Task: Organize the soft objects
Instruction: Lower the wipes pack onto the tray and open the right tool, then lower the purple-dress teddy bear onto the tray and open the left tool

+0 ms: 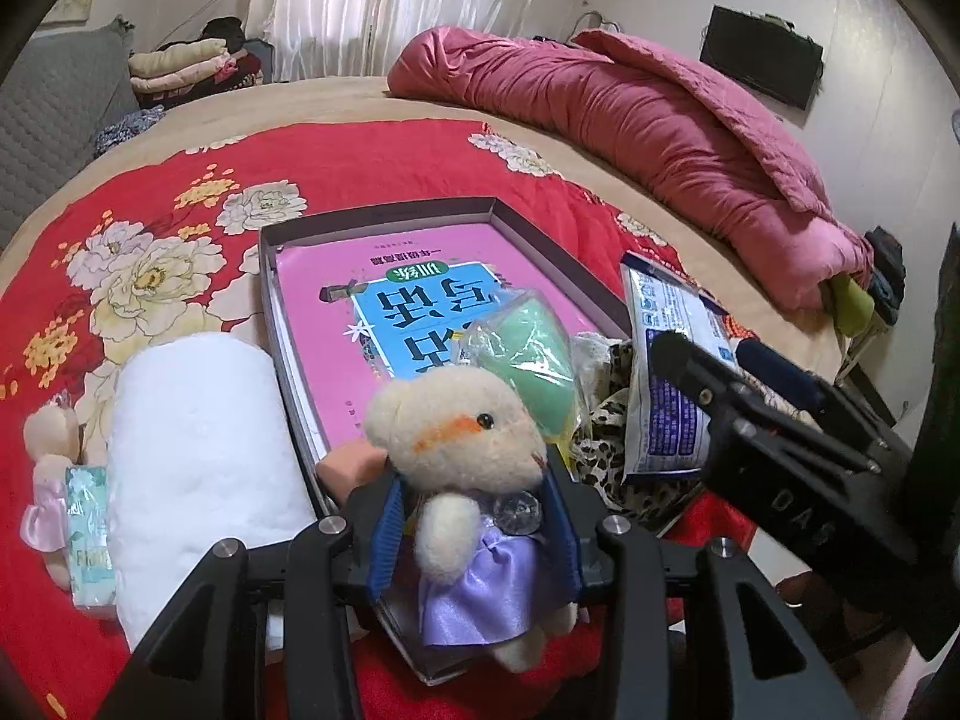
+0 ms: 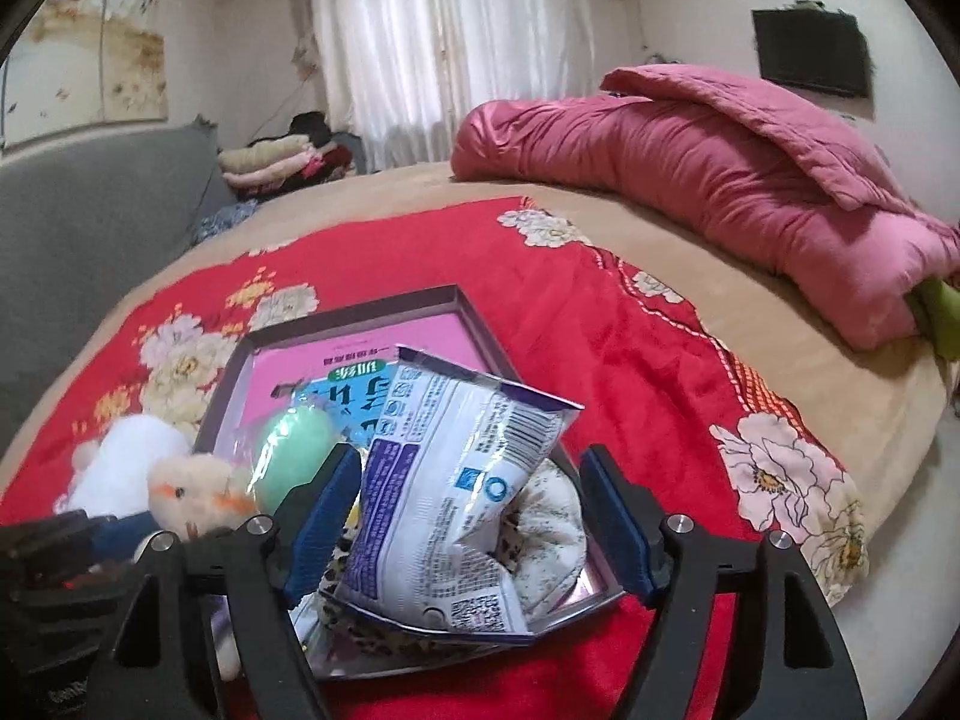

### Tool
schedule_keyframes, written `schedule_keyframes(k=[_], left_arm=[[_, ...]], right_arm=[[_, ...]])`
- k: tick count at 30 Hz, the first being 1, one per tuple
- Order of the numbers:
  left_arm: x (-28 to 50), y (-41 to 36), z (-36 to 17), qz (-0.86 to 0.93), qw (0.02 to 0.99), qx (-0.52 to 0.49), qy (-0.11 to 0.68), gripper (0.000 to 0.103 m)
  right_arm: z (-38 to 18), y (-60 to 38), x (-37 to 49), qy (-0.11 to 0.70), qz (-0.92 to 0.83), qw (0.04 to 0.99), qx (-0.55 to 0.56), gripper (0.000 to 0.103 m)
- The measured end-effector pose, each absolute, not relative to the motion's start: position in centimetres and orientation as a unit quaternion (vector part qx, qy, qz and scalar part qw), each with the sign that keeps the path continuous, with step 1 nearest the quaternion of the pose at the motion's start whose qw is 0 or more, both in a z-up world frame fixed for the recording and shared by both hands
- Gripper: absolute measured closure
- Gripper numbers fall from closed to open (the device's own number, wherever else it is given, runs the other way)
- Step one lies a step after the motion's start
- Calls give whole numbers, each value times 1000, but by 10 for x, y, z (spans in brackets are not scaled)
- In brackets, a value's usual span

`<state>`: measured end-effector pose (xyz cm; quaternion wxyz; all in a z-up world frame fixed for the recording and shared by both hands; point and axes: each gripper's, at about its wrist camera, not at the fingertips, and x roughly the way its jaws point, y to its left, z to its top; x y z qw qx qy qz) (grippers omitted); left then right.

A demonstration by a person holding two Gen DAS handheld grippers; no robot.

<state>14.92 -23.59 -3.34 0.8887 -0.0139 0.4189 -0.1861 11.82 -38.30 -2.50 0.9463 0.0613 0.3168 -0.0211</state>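
A shallow grey box [image 1: 384,217] lies on the bed with a pink book [image 1: 336,294] inside. My left gripper [image 1: 474,516] is shut on a cream plush bear in a purple dress [image 1: 456,438], held over the box's near end. A bagged green sponge [image 1: 534,348], a leopard-print cloth [image 1: 606,426] and a white-blue packet [image 1: 666,372] lie in the box. My right gripper [image 2: 474,510] is open with its fingers on either side of the packet [image 2: 456,498] and the cloth [image 2: 552,534]; whether they touch it I cannot tell. The bear also shows in the right wrist view [image 2: 192,492].
A white rolled towel [image 1: 192,450], a small plush in a pink dress [image 1: 48,450] and a mint tissue pack [image 1: 90,534] lie left of the box on the red floral blanket [image 1: 360,162]. A pink duvet [image 1: 660,126] lies heaped at the far right. Folded clothes [image 1: 180,66] sit at the back.
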Motion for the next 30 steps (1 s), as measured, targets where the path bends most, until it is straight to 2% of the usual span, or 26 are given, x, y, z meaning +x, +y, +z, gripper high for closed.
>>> schedule_keyframes(k=[6,10,16,30], left_arm=[[153,-240,-34,-184,886,-4,425,58],[154,-238,-32,-183,886,-10,426,50],[151,-235,-26,-180,891,-10,417,45],[147,-227,-25,-179,886,-15,427,41]], right_arm=[[-26,-385,119,320,-20,945,66,26],[-23,-387,117,311,-25,947,72,26],[-24,-391,114,310,-27,947,82,26],[-24,-390,115,312,-27,946,82,26]])
